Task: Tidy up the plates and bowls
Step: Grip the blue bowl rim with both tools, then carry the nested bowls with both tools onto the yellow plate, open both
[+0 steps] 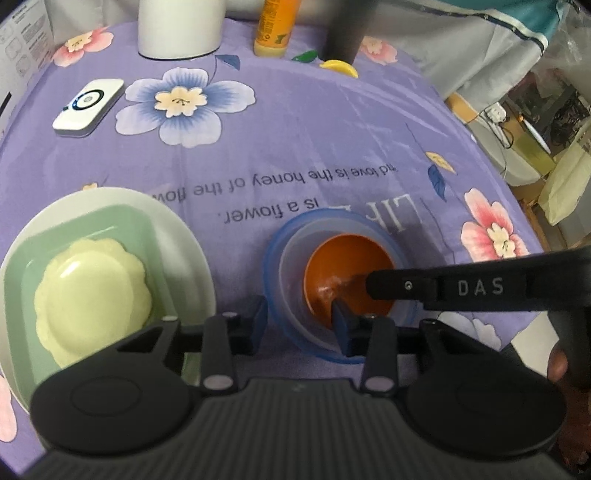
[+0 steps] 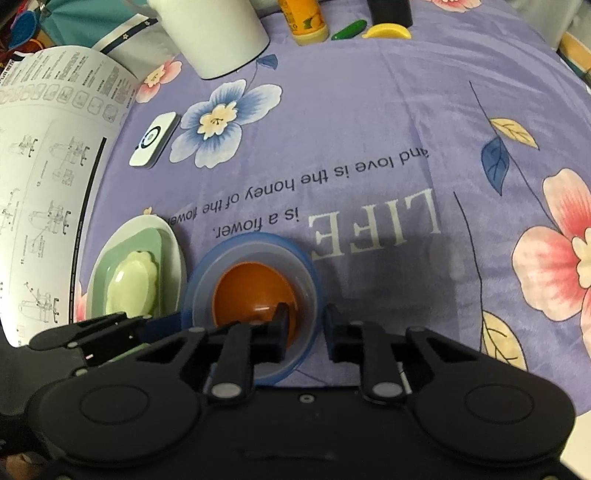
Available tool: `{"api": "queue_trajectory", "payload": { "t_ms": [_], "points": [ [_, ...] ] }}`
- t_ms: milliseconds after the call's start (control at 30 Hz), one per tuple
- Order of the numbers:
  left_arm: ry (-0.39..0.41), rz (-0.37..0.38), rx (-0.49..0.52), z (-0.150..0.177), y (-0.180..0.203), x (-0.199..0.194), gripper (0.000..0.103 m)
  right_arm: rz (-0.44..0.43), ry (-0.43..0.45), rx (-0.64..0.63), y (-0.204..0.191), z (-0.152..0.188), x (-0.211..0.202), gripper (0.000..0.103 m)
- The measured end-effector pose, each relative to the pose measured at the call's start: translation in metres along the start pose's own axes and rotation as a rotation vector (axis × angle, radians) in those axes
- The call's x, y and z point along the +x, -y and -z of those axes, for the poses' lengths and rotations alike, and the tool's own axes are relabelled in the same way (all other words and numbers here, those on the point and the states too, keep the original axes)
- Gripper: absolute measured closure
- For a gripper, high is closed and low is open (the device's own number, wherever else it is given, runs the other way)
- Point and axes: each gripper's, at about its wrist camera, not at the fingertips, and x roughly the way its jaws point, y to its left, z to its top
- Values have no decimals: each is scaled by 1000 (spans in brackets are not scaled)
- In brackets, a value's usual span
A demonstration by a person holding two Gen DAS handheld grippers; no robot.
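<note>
A blue translucent bowl (image 1: 271, 266) holds a clear bowl (image 1: 291, 266) with an orange bowl (image 1: 343, 273) nested innermost. My left gripper (image 1: 299, 315) straddles the stack's near-left rim, one finger outside the blue wall and one inside the orange bowl, with a small gap at the inner pad. My right gripper (image 2: 306, 325) is shut on the stack's right rim (image 2: 314, 295), its inner finger (image 1: 406, 286) reaching into the orange bowl. To the left a white plate (image 1: 184, 236) carries a green square plate (image 1: 110, 229) and a cream scalloped dish (image 1: 92, 288).
On the purple flowered cloth (image 1: 314, 129) at the back stand a white mug (image 1: 177, 33), an orange bottle (image 1: 273, 29) and a dark cylinder (image 1: 343, 33), with green (image 1: 304, 55) and yellow (image 1: 340, 68) toy pieces. A white device (image 1: 88, 107) and a printed manual (image 2: 48, 184) lie left.
</note>
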Motion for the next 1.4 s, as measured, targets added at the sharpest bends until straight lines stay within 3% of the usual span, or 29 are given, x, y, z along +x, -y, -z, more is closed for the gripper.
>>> {"api": "queue_trajectory", "payload": {
  "t_ms": [267,800,1133,1400],
  "points": [
    [4,-40,-5,-3,3,-2,75,2,7,12,0,2,1,83],
    [27,-61,48,-9,9,-16,76,24,7,21,-6,-1,-10,83],
    [91,-86,-30,-14,-36,-52,76,-10,7,-49,-56,-17,-16,83],
    [106,-147,-60,-15,-87,-77,76,-60,-58,-131,-113,-31,1,83]
  ]
}}
